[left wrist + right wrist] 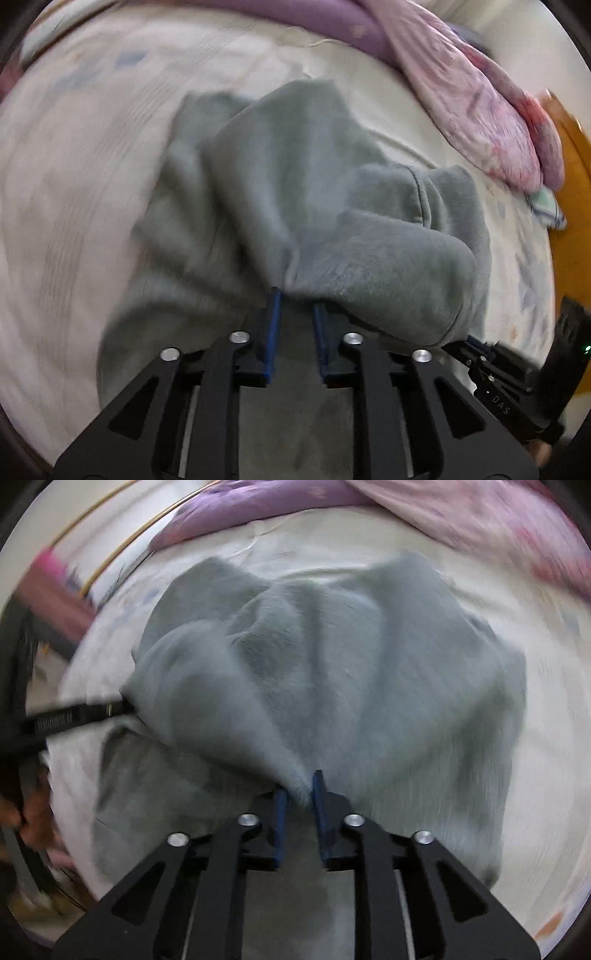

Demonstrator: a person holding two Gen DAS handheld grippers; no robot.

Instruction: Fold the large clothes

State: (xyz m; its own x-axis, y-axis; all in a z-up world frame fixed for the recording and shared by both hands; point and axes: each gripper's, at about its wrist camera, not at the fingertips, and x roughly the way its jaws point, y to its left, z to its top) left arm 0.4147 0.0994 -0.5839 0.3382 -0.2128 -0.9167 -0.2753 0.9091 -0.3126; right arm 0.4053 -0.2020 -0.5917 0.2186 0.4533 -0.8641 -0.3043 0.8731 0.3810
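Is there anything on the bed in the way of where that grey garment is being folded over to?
Nothing visible. Both tongs, left and right, grip the grey garment itself, and the cream bedsheet around it is bare. The pink and purple bedding lies bunched along the bed's far edge, apart from the garment.

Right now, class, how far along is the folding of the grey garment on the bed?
Done: the grey garment is picked up at two spots. In hand: the left claw and the right claw each pinch a bunch of its cloth and lift it, so it drapes over its lower part on the bed sheet. Left: laying it flat and folding; no neat fold shows yet.
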